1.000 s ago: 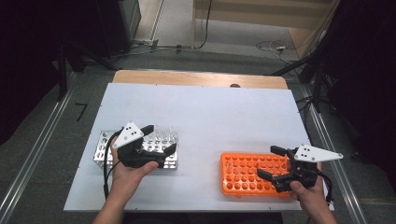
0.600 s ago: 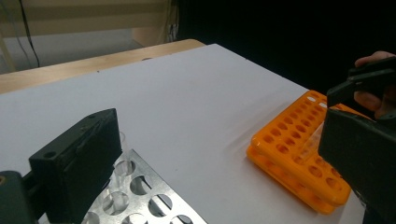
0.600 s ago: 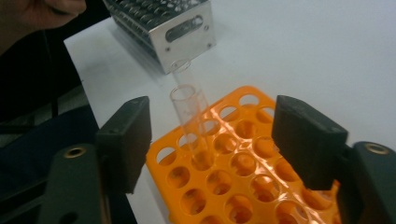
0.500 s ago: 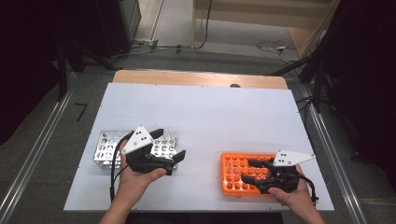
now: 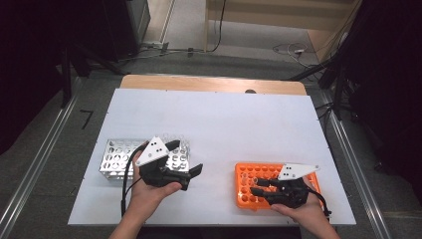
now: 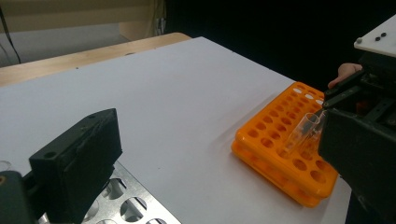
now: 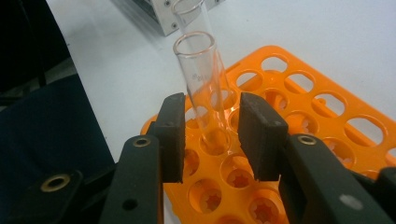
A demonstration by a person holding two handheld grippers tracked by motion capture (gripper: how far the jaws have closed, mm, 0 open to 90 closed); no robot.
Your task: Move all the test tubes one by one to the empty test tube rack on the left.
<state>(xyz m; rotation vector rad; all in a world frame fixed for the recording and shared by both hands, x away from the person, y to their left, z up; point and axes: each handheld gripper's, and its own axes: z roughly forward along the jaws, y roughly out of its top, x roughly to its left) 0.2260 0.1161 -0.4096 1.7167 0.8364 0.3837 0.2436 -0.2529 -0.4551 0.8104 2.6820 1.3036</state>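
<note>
A clear glass tube point(image 7: 205, 88) stands in a hole near the left edge of the orange rack point(image 5: 249, 174). My right gripper point(image 7: 211, 135) straddles the tube, with a thin gap showing between each pad and the glass. A second tube rim point(image 7: 187, 5) shows just behind it. From above, the right gripper point(image 5: 253, 185) lies over the orange rack, held from below by a hand. My left gripper point(image 5: 186, 157) hovers at the right end of the metal rack point(image 5: 117, 158), jaws wide apart and empty. The left gripper view looks across to the orange rack point(image 6: 275, 140) and the tube point(image 6: 303, 133).
The white table top point(image 5: 219, 124) is bare between and beyond the two racks. A wooden strip point(image 5: 209, 83) runs along its far edge. Cables and dark stands line the floor at the right.
My right gripper slid left over the orange rack and its jaws narrowed around the tube. My left gripper moved right, off the middle of the metal rack, staying open.
</note>
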